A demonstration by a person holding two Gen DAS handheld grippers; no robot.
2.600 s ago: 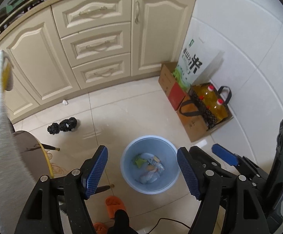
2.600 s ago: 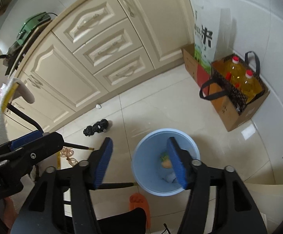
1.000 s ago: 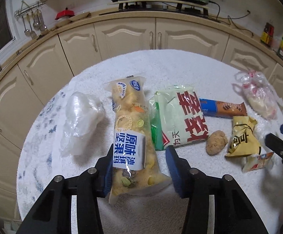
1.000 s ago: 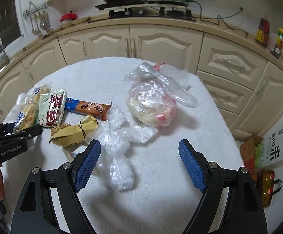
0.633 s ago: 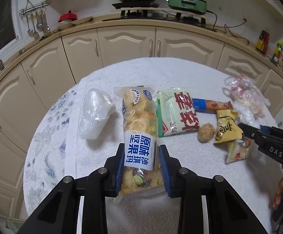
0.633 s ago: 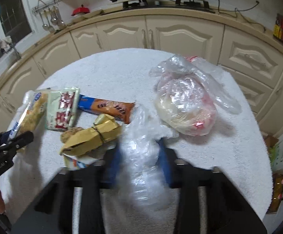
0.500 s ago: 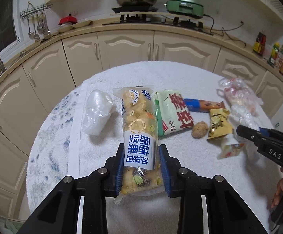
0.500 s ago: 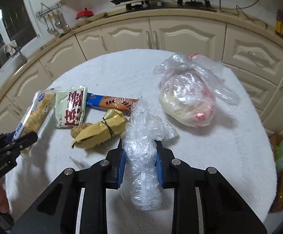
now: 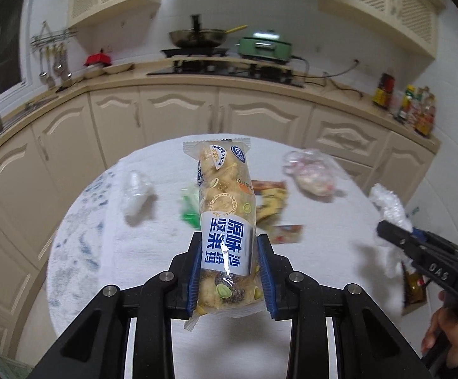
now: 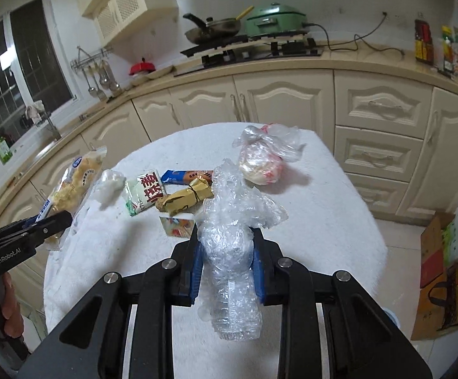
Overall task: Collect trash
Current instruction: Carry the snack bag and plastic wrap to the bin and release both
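Left wrist: left gripper (image 9: 229, 271) clamps snack bag (image 9: 224, 208), now lifted; right gripper (image 10: 227, 265) clamps crumpled plastic (image 10: 233, 227), raised.

Your left gripper (image 9: 229, 271) has its blue pads clamped on a long snack bag (image 9: 225, 218), lifted above the white round table (image 9: 140, 252). Blurred wrappers and a clear knotted bag (image 9: 312, 173) lie beyond. At right, your right gripper (image 9: 396, 233) holds crumpled clear plastic (image 9: 388, 205).

Home kitchen: cream cabinets (image 10: 377, 110), gas stove (image 10: 254, 49) with wok (image 10: 213, 28), hanging utensils (image 10: 98, 75).
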